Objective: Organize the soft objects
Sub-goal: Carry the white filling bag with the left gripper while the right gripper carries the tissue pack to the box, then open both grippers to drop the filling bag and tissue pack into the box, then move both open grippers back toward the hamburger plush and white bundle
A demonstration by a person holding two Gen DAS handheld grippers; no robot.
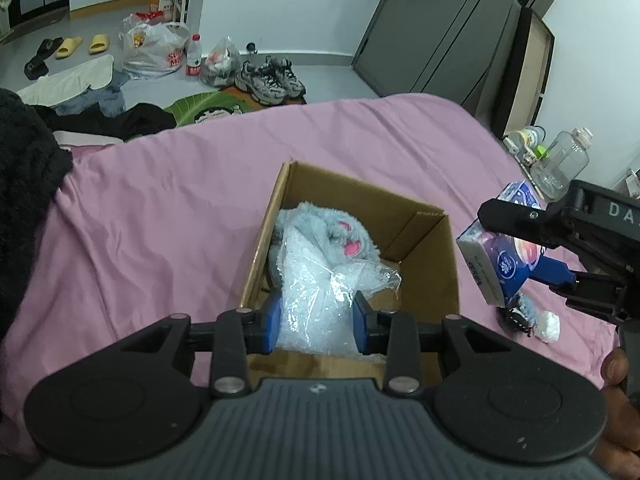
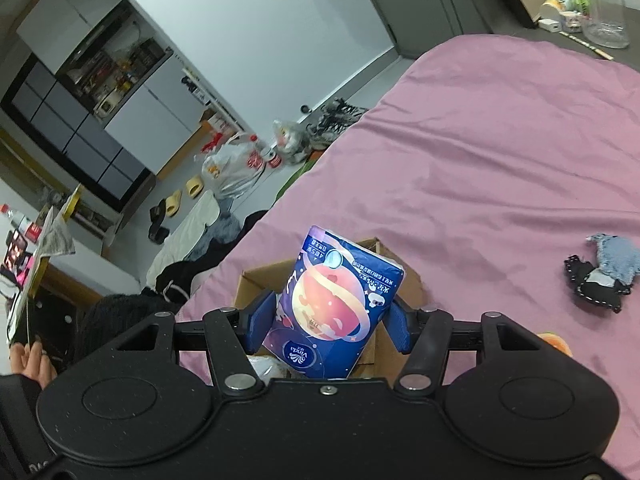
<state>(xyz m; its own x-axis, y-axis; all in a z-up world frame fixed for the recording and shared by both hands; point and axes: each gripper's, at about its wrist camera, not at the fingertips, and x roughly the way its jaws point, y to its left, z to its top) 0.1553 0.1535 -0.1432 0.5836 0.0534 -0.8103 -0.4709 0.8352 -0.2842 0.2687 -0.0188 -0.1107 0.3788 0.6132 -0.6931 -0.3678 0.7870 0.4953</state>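
A brown cardboard box [image 1: 420,276] sits open on the pink bed sheet [image 1: 180,200]. Inside it lies a grey plush toy [image 1: 320,236] with pink paw pads. My left gripper [image 1: 318,320] is shut on a clear bubble-wrap bag [image 1: 316,296], which hangs into the box over the plush. My right gripper [image 2: 334,316] is shut on a blue tissue pack [image 2: 336,300] with a planet print, held above the box [image 2: 256,280]. In the left wrist view the same tissue pack [image 1: 496,260] and right gripper [image 1: 532,248] hover just right of the box.
A small blue and black cloth item [image 2: 600,276] lies on the sheet to the right, with a white wad [image 1: 546,326] beside it. A black fleece [image 1: 24,208] sits at the bed's left edge. Shoes, bags and slippers litter the floor beyond. A clear jug [image 1: 564,164] stands on the bedside surface.
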